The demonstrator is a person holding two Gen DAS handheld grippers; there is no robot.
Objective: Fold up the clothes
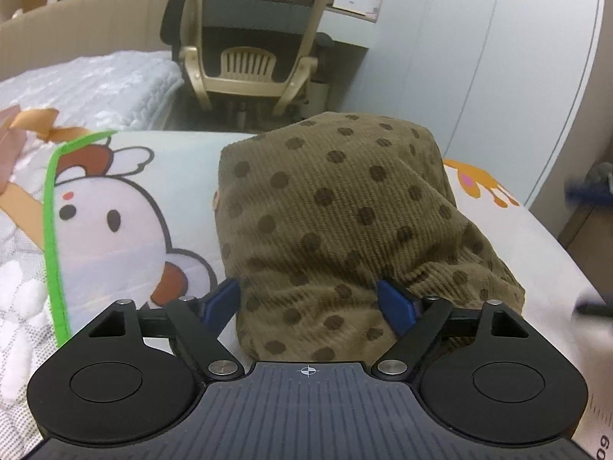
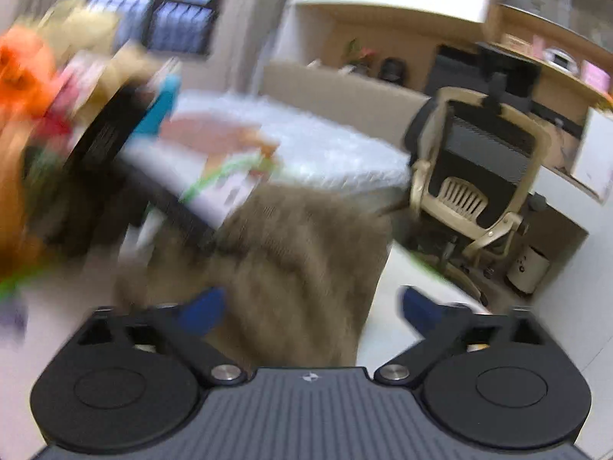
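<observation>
Presently listed: one brown spotted garment [image 1: 337, 222] of ribbed corduroy, heaped in a loose mound on a cartoon-print blanket [image 1: 115, 207] over the bed. Left gripper [image 1: 312, 303]: blue fingers set wide on either side of the garment's near hem, at 6 o'clock of the mound, cloth bunched between them; whether they are pinching it cannot be told. Right gripper [image 2: 310, 304]: jaws apart, released, with the garment's [image 2: 291, 237] edge lying between its fingers; this view is badly blurred. Handling, as judged: light, soft, limp, not slippery; best taken by a hem or corner so it hangs flat. Room: bare blanket at 9 o'clock; bed edge at 3 o'clock; office chair [image 1: 249, 38] beyond at 12 o'clock, well apart.
</observation>
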